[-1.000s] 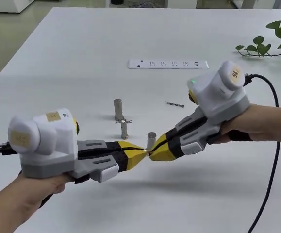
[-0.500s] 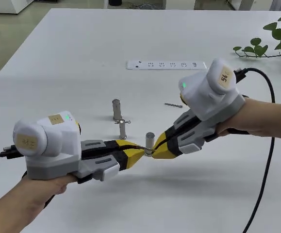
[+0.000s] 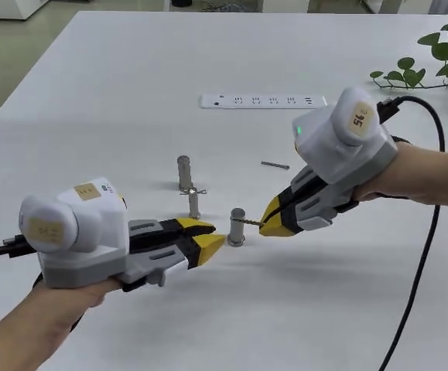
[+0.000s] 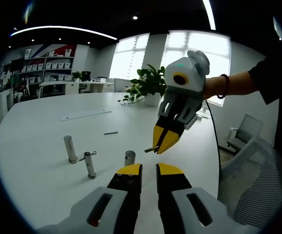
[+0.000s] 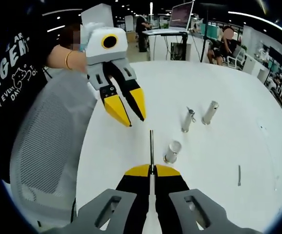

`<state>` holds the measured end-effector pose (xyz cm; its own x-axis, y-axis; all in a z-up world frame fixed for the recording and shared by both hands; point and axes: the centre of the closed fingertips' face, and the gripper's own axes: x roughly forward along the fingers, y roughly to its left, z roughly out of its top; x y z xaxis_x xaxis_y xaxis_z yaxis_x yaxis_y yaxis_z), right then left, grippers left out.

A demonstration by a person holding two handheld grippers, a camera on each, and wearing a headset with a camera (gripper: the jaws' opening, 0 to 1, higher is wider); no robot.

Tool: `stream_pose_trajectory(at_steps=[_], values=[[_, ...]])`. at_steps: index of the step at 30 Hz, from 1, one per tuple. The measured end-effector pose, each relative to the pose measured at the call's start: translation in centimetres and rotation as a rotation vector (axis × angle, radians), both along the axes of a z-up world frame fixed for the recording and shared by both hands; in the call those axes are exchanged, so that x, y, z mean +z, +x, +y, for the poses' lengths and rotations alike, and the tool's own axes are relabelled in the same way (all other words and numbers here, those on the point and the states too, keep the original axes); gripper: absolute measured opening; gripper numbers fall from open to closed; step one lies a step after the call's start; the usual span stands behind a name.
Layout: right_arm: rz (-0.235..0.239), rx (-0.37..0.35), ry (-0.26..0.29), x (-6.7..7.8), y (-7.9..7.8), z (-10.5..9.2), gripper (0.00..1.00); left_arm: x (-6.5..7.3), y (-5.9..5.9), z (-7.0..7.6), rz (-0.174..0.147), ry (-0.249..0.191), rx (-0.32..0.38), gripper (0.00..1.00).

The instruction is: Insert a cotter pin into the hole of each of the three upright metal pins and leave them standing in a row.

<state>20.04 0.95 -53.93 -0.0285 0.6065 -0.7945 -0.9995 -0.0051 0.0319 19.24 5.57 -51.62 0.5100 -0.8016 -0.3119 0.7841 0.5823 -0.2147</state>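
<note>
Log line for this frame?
right gripper shut on cotter pin, aimed at near post, not in | left gripper open | middle post pinned | far post empty | spare pin on table

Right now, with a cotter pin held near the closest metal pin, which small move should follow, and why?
Probably nudge the right gripper so its cotter pin lines up with the top of the nearest metal pin. The tip is close but apart from it, aimed beside it in the right gripper view.
</note>
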Motion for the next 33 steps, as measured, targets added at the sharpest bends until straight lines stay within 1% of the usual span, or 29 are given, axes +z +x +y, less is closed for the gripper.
stream_pose_trajectory(at_steps=[2, 3, 5, 6, 7, 8, 9, 11, 12, 16, 18, 24, 25, 26, 27, 28, 31, 33], values=[[-0.012, -0.001, -0.019, -0.3, 0.2, -0.3, 0.00, 0.1, 0.1, 0.0, -0.006, 0.000, 0.011, 0.08], [-0.025, -0.002, -0.033, -0.5, 0.5, -0.6, 0.00, 0.1, 0.2, 0.0, -0.010, -0.001, 0.017, 0.08], [-0.043, -0.010, -0.062, -0.9, 1.1, -1.1, 0.00, 0.3, 0.2, -0.1, -0.014, -0.012, 0.023, 0.08], [-0.047, -0.011, -0.066, -1.1, 1.2, -1.1, 0.00, 0.5, 0.3, -0.1, -0.016, -0.022, 0.031, 0.08], [-0.049, -0.017, -0.072, -1.2, 1.4, -1.3, 0.00, 0.6, 0.4, 0.0, -0.024, -0.022, 0.035, 0.08], [-0.050, -0.021, -0.078, -1.3, 1.5, -1.4, 0.00, 0.8, 0.5, 0.0, -0.041, -0.017, 0.037, 0.08], [-0.053, -0.024, -0.082, -1.5, 1.9, -1.5, 0.00, 0.9, 0.5, 0.0, -0.049, -0.017, 0.038, 0.07], [-0.063, -0.029, -0.099, -1.8, 2.3, -1.8, 0.00, 1.1, 0.5, 0.0, -0.044, -0.029, 0.047, 0.06], [-0.068, -0.032, -0.104, -1.9, 2.5, -1.9, 0.00, 1.1, 0.6, 0.1, -0.048, -0.033, 0.049, 0.07], [-0.075, -0.043, -0.128, -2.5, 3.3, -2.2, 0.00, 1.3, 0.8, 0.2, -0.047, -0.047, 0.056, 0.06], [-0.079, -0.042, -0.138, -2.6, 3.3, -2.3, 0.00, 1.4, 0.8, 0.3, -0.045, -0.050, 0.058, 0.05], [-0.080, -0.038, -0.151, -2.9, 3.3, -2.3, 0.00, 1.0, 1.1, 0.7, -0.057, -0.011, 0.072, 0.06], [-0.078, -0.036, -0.153, -3.1, 3.4, -2.3, 0.00, 0.9, 1.1, 0.7, -0.058, -0.006, 0.073, 0.06], [-0.078, -0.037, -0.153, -3.1, 3.5, -2.3, 0.00, 0.7, 1.2, 0.8, -0.066, 0.010, 0.073, 0.06], [-0.076, -0.035, -0.153, -3.3, 3.9, -2.3, 0.00, 0.6, 1.2, 0.8, -0.069, 0.020, 0.075, 0.07], [-0.076, -0.036, -0.153, -3.4, 4.1, -2.3, 0.00, 0.3, 1.3, 0.9, -0.068, 0.031, 0.078, 0.08], [-0.073, -0.033, -0.152, -3.3, 3.7, -2.2, 0.00, -0.2, 1.4, 0.8, -0.068, 0.056, 0.083, 0.10], [-0.072, -0.032, -0.152, -3.3, 3.6, -2.1, 0.00, -0.5, 1.5, 0.7, -0.064, 0.062, 0.087, 0.10]])
